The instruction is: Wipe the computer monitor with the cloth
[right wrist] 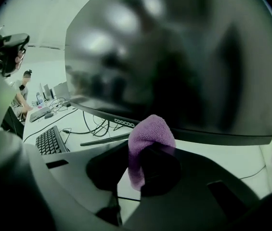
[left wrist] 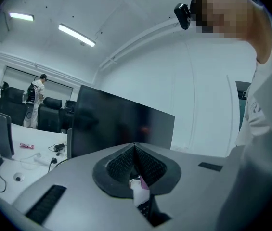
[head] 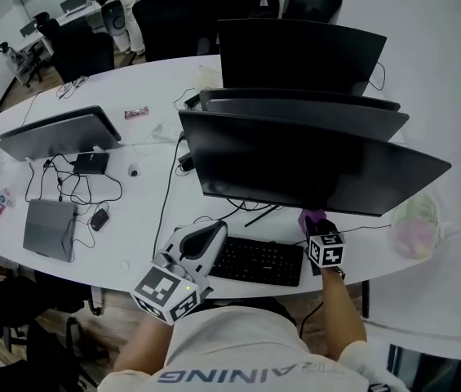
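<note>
The big dark monitor stands across the middle of the white desk; in the right gripper view its screen fills the picture, close in front. My right gripper is below the monitor's lower edge, right of centre, shut on a purple cloth that bulges out past the jaws. In the head view the cloth sits just under the screen's bottom bezel. My left gripper hangs by the keyboard's left end, jaws shut together and empty.
A black keyboard lies between the grippers. More monitors stand behind, another monitor and a laptop with cables at the left. A plastic bag lies at the right. Office chairs and a person are far back.
</note>
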Tool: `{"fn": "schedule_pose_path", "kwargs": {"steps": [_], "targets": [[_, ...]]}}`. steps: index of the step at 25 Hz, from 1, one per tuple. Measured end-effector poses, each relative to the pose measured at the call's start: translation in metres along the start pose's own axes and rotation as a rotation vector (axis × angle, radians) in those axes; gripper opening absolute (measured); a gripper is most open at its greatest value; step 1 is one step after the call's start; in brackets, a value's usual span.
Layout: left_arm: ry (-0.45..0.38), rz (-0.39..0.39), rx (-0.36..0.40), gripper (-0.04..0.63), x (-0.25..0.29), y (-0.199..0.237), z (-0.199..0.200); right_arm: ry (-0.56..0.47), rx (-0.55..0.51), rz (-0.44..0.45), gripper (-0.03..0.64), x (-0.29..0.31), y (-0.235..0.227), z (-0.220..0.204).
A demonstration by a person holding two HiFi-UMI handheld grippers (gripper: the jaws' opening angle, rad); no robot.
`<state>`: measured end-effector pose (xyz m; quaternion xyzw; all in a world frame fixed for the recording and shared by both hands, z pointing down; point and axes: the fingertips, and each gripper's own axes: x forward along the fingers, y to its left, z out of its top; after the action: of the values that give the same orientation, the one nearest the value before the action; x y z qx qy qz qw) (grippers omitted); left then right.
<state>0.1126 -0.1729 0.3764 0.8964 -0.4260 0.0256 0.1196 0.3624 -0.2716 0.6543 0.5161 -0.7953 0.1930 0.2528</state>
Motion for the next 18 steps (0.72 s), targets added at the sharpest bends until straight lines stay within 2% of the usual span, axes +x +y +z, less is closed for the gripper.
{"fn": "schedule_pose_path", "kwargs": {"steps": [4, 18], "targets": [[-0.010, 0.040, -0.019, 0.005, -0.025, 0.022, 0.002, 0.017, -0.055, 0.039, 0.063, 0.014, 0.041, 0.008], [-0.052, 0.168, -0.068, 0.005, -0.115, 0.095, -0.002, 0.035, -0.152, 0.118, 0.063, 0.061, 0.160, 0.042]]}}
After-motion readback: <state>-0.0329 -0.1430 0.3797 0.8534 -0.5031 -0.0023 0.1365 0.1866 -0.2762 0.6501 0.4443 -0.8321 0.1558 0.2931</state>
